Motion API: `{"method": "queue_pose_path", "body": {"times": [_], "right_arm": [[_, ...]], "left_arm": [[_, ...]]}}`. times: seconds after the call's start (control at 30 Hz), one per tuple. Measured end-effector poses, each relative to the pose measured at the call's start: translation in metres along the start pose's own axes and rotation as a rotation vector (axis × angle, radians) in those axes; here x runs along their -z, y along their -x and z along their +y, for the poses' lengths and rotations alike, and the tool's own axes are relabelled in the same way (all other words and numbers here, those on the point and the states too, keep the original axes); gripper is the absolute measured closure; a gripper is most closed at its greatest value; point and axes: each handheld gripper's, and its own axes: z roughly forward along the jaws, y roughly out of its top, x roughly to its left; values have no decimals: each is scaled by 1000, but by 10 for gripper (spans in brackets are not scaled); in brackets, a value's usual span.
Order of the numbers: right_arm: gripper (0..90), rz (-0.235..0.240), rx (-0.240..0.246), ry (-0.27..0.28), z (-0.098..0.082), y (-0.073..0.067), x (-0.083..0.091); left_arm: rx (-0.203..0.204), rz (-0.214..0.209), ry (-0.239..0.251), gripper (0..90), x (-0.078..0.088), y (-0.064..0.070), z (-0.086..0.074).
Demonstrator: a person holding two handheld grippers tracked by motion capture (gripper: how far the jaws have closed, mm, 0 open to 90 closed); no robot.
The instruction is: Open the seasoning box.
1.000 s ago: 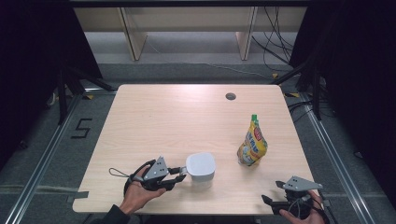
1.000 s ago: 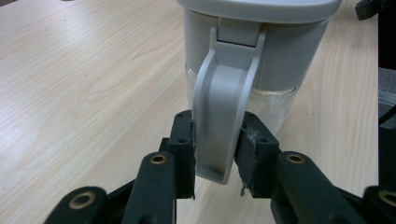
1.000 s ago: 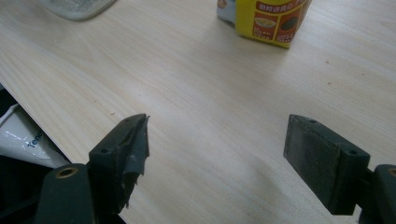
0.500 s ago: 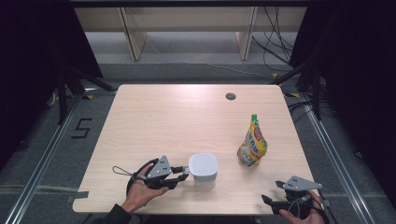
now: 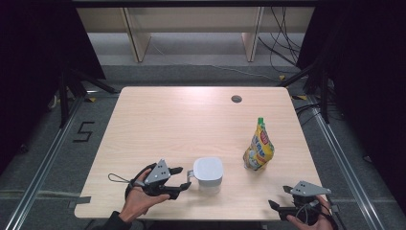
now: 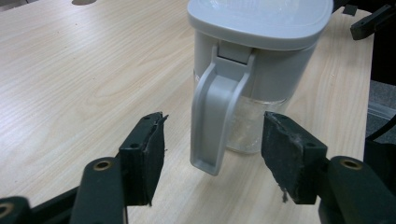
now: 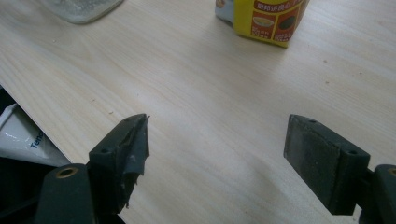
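From the high view, I have the grey-lidded, clear-walled plastic water jug point(image 5: 208, 174) standing upright near my edge of the pale wooden table point(image 5: 182, 120), a little left of the middle. My left claw point(image 5: 184, 178) sits just to its left, jaws pointing at the jug's handle side; its jaws have just been opening and now stand spread. My right claw point(image 5: 277, 207) hangs at the table's near right corner, well apart from the jug, with the yellow stand-up pouch with a green cap point(image 5: 258, 146) between them and farther back. So the left hand is plainly the nearer one.

In the left gripper view, the jug's grey plastic handle point(image 6: 215, 112) hangs straight ahead of the claw, its long axis running top to bottom, lined up between the two pads point(image 6: 150, 154). Neither pad touches it; there is a gap on both sides. I judge that a short push forward would put the handle between the jaws for closing.

In the right gripper view, the right claw point(image 7: 217, 154) is spread wide over bare wood, gripping nothing, with the pouch's base point(image 7: 266, 21) ahead.
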Motion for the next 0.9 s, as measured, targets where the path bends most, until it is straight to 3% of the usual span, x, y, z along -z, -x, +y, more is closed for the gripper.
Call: {"method": "queue_pose_path", "body": {"times": [0.03, 0.17, 0.2, 0.23, 0.3, 0.33, 0.37, 0.4, 0.43, 0.47, 0.5, 0.57, 0.6, 0.63, 0.7, 0.73, 0.77, 0.8, 0.9], "right_arm": [[233, -2, 30, 6, 1, 2, -1], [232, -7, 42, 10, 0, 3, -1], [232, -13, 41, 14, 0, 3, -1], [231, -11, 41, 14, 0, 3, -1], [231, 5, 26, 4, 0, 2, -2], [231, -5, 37, 11, 1, 3, -2], [231, -6, 40, 12, 1, 3, -2], [231, 2, -8, 0, 0, -1, -1], [231, 2, -17, -6, 0, -1, -1], [231, 2, -17, -6, 0, -1, -1], [231, 1, -3, -3, 0, 0, -2], [230, 1, -17, -5, 0, -1, -1], [230, 0, -5, -2, 1, 0, -2], [230, -7, 32, 11, 1, 2, -2], [229, -5, 22, 6, 1, 2, -2], [229, 10, 15, 16, 0, 2, -4], [229, 14, 24, 7, 1, 3, -3], [229, -10, 35, 17, 0, 3, -3], [230, -4, -1, 1, 0, 1, -2]], "left_arm": [[37, -1, 9, 381, 1, 3, 0], [46, -3, 31, 378, 6, 7, 6], [30, -9, 34, 378, 6, 7, 7], [66, -10, 40, 379, 7, 10, 8], [53, -2, 36, 400, 8, 10, 11], [73, 13, 35, 412, 9, 11, 13], [73, 13, 35, 437, 9, 11, 13], [77, 22, 42, 476, 12, 11, 15], [99, 20, 64, 512, 13, 12, 16], [99, 20, 64, 560, 13, 12, 16], [65, 23, 71, 560, 15, 10, 17], [69, 34, 81, 673, 18, 10, 19], [90, 44, 93, 719, 19, 11, 20], [61, 40, 96, 762, 20, 9, 22], [99, 55, 95, 824, 21, 11, 24], [98, 52, 108, 845, 20, 11, 26], [68, 55, 96, 861, 20, 9, 28], [88, 58, 104, 873, 19, 10, 30], [94, 48, 114, 887, 19, 11, 35]]}}
